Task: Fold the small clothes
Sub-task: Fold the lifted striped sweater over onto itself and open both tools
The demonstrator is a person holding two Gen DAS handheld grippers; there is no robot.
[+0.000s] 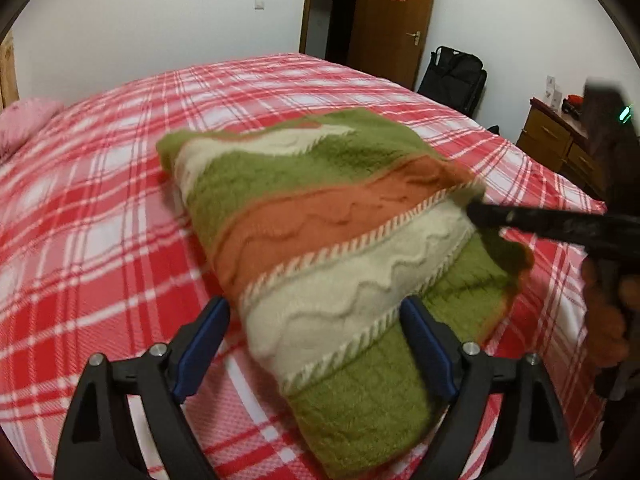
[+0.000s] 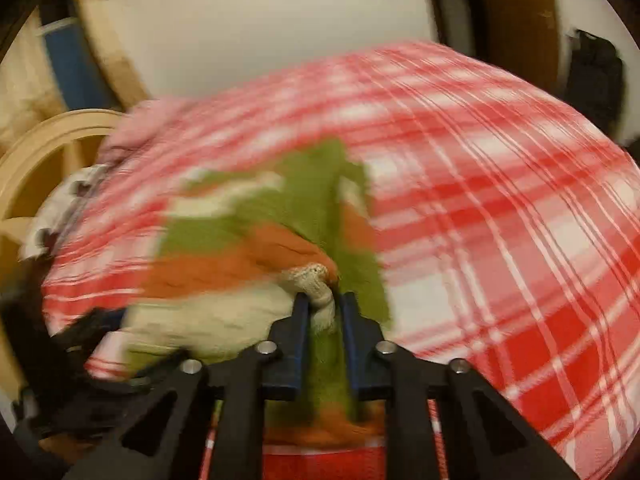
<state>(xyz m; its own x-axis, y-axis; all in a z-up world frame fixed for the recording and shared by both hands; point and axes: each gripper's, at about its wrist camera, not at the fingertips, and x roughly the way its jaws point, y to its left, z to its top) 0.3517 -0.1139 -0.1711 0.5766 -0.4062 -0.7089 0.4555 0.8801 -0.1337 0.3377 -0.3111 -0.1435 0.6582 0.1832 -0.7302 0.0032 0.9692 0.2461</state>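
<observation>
Striped knit garment lies bunched, part-folded, on plaid bed cover; right gripper clamped on cream edge of knit, jaws nearly together with bunched cloth between; left gripper jaws wide apart, straddling near end of garment, pads not pressing on it; step in hand looks like mid-fold, 1 corner secured, other hand lining up for its grab; next move likely needs left jaws to close on near edge before carrying fold over; right view blurred, detail unsure

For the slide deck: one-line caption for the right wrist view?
Right tongs shut on a bunched edge of the green, orange and cream striped knit garment over the red-and-white plaid bedspread.
</observation>
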